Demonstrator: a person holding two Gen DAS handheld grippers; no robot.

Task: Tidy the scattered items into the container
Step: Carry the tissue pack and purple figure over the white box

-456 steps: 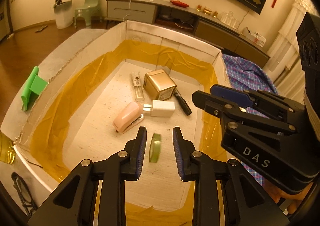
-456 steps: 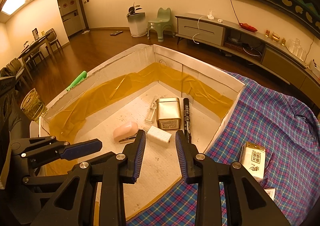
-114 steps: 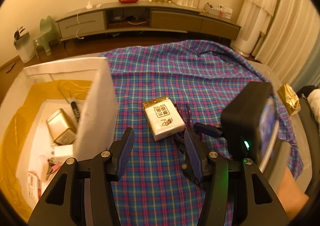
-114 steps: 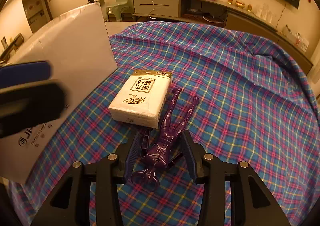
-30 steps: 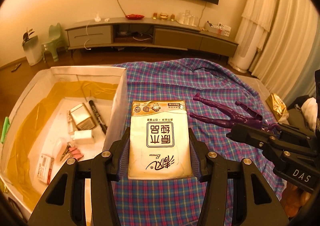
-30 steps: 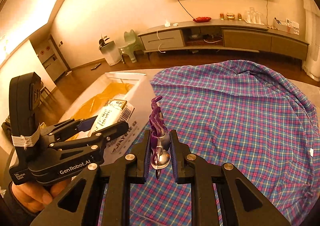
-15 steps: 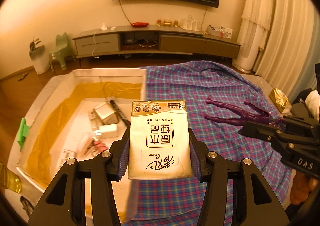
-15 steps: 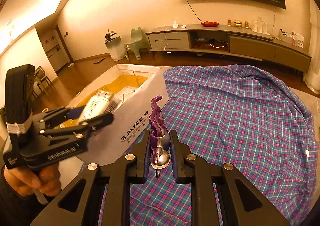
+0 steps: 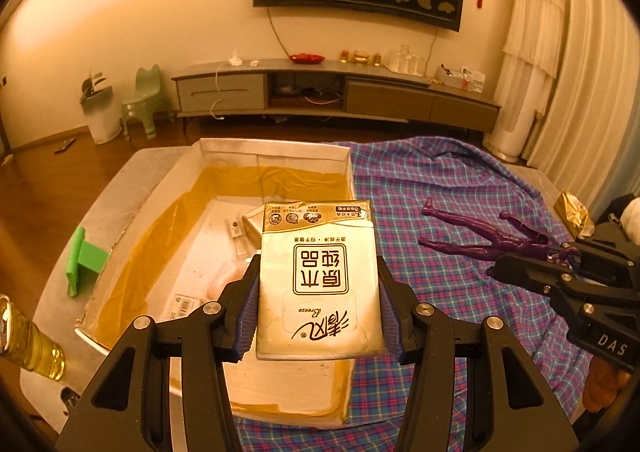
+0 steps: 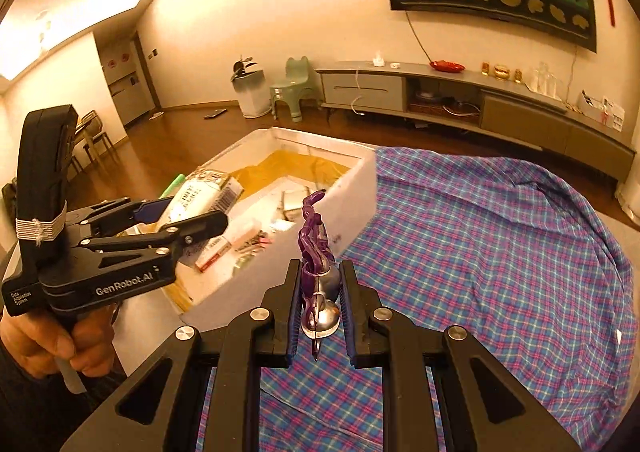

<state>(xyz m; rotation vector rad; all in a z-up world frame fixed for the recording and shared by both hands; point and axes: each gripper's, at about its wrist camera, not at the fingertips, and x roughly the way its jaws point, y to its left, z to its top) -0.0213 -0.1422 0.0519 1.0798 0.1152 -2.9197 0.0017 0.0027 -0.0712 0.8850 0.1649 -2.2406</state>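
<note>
My left gripper (image 9: 318,312) is shut on a white and gold tissue pack (image 9: 318,280) and holds it above the open white box (image 9: 276,150) with its yellow lining. The pack also shows in the right wrist view (image 10: 200,194), over the box (image 10: 352,200). My right gripper (image 10: 320,308) is shut on a purple toy figure (image 10: 314,240) and holds it in the air beside the box's right wall. The figure also shows in the left wrist view (image 9: 480,238). Several small items lie inside the box (image 9: 232,272).
A blue plaid cloth (image 10: 480,252) covers the surface to the right of the box. A green block (image 9: 82,256) sits on the box's left flap. A glass of yellow liquid (image 9: 24,340) stands at the near left. A gold packet (image 9: 574,210) lies at the far right.
My left gripper has carried the tissue pack leftward over the box. My right gripper has moved with the purple figure closer to the box's wall.
</note>
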